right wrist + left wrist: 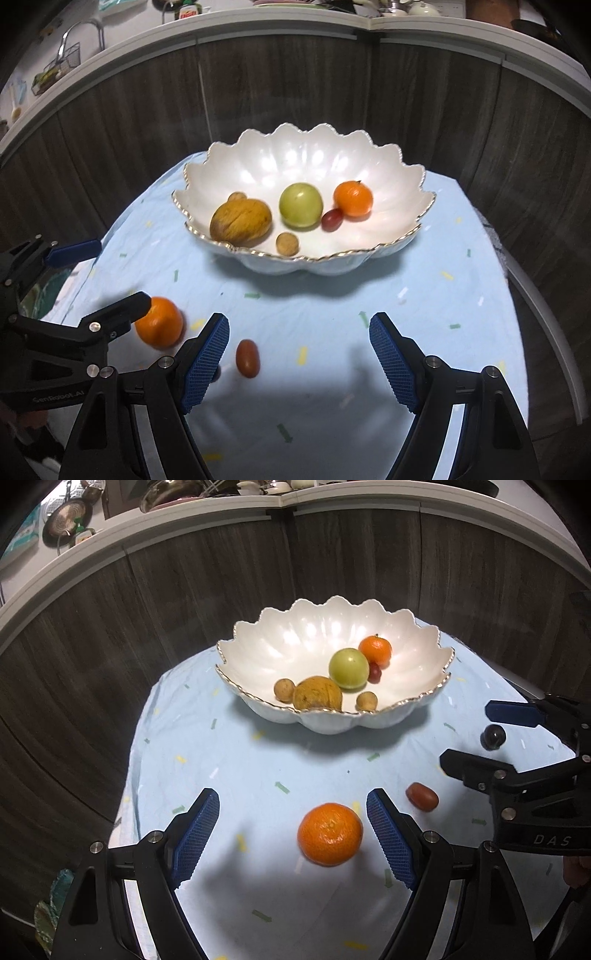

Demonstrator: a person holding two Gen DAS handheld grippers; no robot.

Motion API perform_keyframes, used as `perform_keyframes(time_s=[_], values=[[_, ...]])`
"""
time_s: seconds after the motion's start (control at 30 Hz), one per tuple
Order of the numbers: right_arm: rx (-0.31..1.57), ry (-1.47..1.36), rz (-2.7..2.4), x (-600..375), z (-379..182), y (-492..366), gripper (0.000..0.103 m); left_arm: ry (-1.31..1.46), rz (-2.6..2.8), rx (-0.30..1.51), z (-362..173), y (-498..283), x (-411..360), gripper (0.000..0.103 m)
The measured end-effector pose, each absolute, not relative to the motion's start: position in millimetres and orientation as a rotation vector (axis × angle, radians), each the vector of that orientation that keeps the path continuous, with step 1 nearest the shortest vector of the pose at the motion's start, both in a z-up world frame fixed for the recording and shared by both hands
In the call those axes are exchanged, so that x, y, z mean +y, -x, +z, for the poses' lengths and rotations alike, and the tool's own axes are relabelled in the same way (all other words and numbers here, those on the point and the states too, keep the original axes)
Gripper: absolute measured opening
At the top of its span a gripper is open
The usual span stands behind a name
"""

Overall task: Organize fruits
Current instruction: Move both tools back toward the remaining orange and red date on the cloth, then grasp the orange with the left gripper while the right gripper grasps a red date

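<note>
A white scalloped bowl (258, 657) (236, 166) on the blue cloth holds a green fruit (348, 668), an orange (375, 650), a brown fruit (317, 694), a small red fruit and two small tan ones. A loose orange (330, 833) (159, 326) lies between my left gripper's (293, 836) open fingers, near the right pad. A red oval fruit (422, 796) (247, 358) and a dark round fruit (492, 736) lie on the cloth. My right gripper (298, 360) (476, 734) is open, with the red fruit by its left pad.
The table wears a light blue cloth (240, 760) with small coloured marks. Dark wood panels (110, 646) curve behind it under a white counter edge (184, 524) with pans and dishes. The cloth's edge drops off at the left (125, 805) and at the right (513, 295).
</note>
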State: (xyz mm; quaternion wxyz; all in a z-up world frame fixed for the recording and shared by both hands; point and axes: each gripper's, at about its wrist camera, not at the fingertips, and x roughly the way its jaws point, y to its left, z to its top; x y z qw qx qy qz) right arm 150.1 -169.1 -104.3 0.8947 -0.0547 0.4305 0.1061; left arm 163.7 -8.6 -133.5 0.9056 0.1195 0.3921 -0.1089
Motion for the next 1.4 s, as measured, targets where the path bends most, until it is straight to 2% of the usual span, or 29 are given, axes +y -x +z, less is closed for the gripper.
perform_keyframes(time_s=[0.17, 0.4, 0.53, 0.77, 0.93, 1.1, 1.3, 1.4], values=[[0.911, 0.124, 0.253, -165.6, -114.0, -148.7, 0.076, -0.248, -0.235, 0.824, -140.5, -162.4, -9.1, 0.082], [0.945, 0.133, 0.293, -162.0, -126.9, -149.8, 0.068, -0.251, -0.259, 0.846, -150.4, -160.5, -11.0, 0.08], [0.962, 0.144, 0.308, -158.2, -133.9, -152.7, 0.059, -0.243, -0.274, 0.866, -155.8, -161.8, -11.4, 0.07], [0.978, 0.151, 0.332, -152.0, -144.5, -155.0, 0.055, -0.226, -0.298, 0.903, -166.0, -163.5, -12.6, 0.058], [0.998, 0.154, 0.34, -147.7, -155.7, -156.2, 0.044, -0.21, -0.305, 0.92, -171.1, -163.5, -13.1, 0.053], [0.993, 0.161, 0.338, -147.4, -158.2, -154.7, 0.038, -0.209, -0.318, 0.924, -172.7, -163.9, -15.1, 0.046], [0.99, 0.168, 0.372, -141.3, -157.6, -152.0, 0.018, -0.202, -0.317, 0.924, -172.2, -164.2, -14.9, 0.045], [0.992, 0.163, 0.372, -140.9, -155.9, -153.0, 0.018, -0.198, -0.317, 0.924, -171.0, -164.1, -14.4, 0.044]])
